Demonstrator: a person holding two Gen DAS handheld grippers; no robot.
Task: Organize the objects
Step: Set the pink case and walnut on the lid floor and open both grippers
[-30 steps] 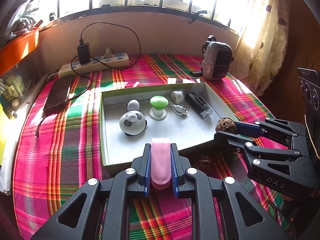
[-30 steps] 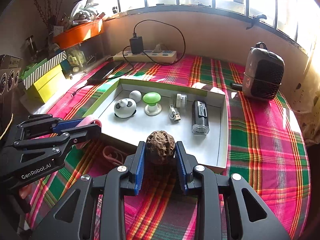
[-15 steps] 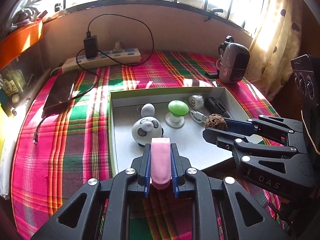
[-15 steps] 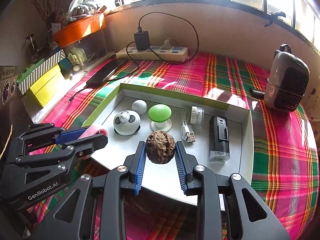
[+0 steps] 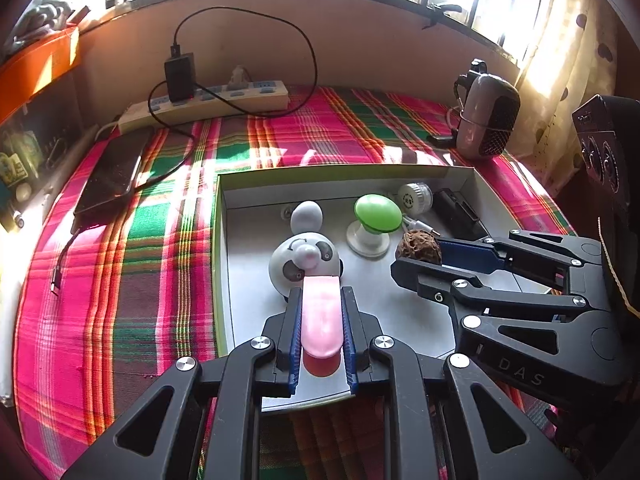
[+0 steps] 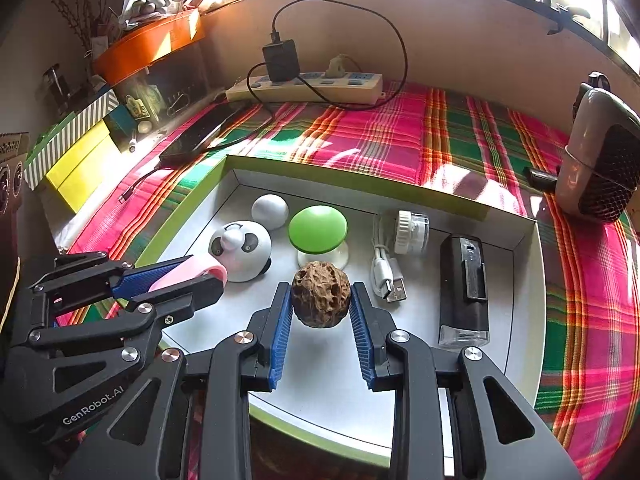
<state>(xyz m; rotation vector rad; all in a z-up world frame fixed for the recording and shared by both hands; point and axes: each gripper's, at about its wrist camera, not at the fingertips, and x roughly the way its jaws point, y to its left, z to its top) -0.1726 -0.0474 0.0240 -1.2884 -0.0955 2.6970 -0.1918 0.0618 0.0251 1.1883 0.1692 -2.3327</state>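
Left wrist view: left tool (image 5: 321, 320) pinching one pink strip (image 5: 321, 314) between blue pads, held over the near part of one shallow white box (image 5: 460, 172) with a green rim, strip tip just before one panda toy (image 5: 304, 262). In the box, counted: one white ball (image 5: 307, 217), one green mushroom lamp (image 5: 376, 220), one white cap (image 5: 415, 198), one black case (image 5: 456, 212), one white cable, mostly hidden. To the right, right tool (image 5: 416, 258) clamped on one brown nut (image 5: 419, 245), over the box floor beside the lamp; "DAS" readable on its body. Beyond the box on the plaid table (image 5: 120, 280): one power strip (image 5: 208, 102) with one black charger (image 5: 180, 76) plugged in, one phone (image 5: 114, 172), one small heater (image 5: 488, 116). Right wrist view: right tool (image 6: 320, 312) gripping the nut (image 6: 320, 294) by its sides, above the box (image 6: 532, 320) floor, just in front of the lamp (image 6: 318, 226). Left tool (image 6: 200, 278) at left, closed on the strip (image 6: 188, 274), its tip near the panda (image 6: 240, 250); "GenRobot.AI" printed on it. Also inside: ball (image 6: 270, 211), cap (image 6: 412, 227), one USB cable (image 6: 386, 272), case (image 6: 464, 284). On the table (image 6: 380, 140): strip of sockets (image 6: 308, 86), charger (image 6: 281, 60), phone (image 6: 200, 134), heater (image 6: 600, 160). At left, one yellow carton (image 6: 78, 164) and one orange planter (image 6: 148, 44).
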